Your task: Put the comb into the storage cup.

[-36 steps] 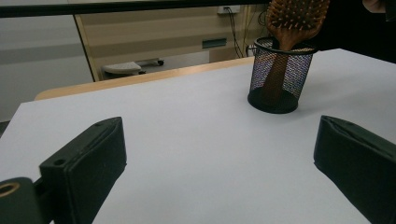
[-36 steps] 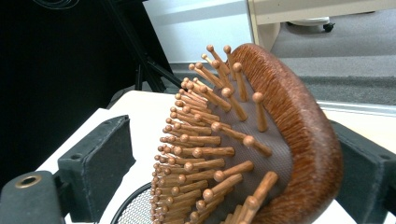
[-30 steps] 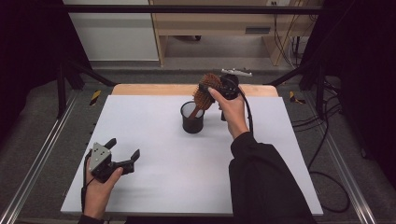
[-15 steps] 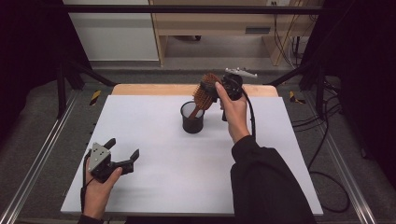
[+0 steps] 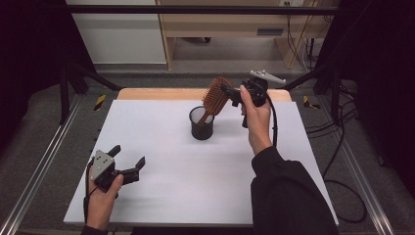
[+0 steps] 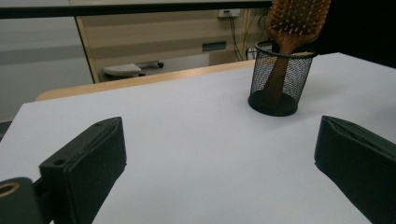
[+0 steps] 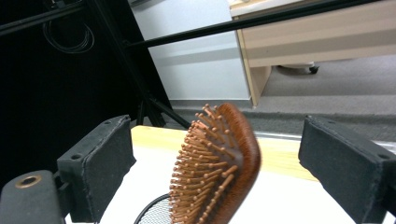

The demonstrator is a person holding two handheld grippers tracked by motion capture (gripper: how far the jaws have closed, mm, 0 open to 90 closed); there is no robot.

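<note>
A brown wooden hairbrush (image 5: 215, 95) stands handle-down in a black mesh cup (image 5: 201, 125) at the middle back of the white tabletop (image 5: 161, 147), its bristled head leaning right. My right gripper (image 5: 229, 94) hovers just right of the head and points left at it. Its jaws are open and have just been closing slightly; the head (image 7: 219, 163) lies ahead, between them, and no pad touches it. My left gripper (image 5: 128, 161) is low over the front left of the table, open, nothing between its jaws. From there the cup (image 6: 279, 79) and brush (image 6: 294, 18) stand far ahead.
A wooden strip (image 5: 147, 94) runs along the table's back edge. Metal rails (image 5: 44, 161) flank the left side and cables (image 5: 337, 161) trail on the floor at right. Beyond the table stands a pale wooden desk (image 5: 225, 29).
My right gripper has drawn back to the right and slightly up from the brush head. The brush stays leaning in the cup. The left gripper has not moved.
</note>
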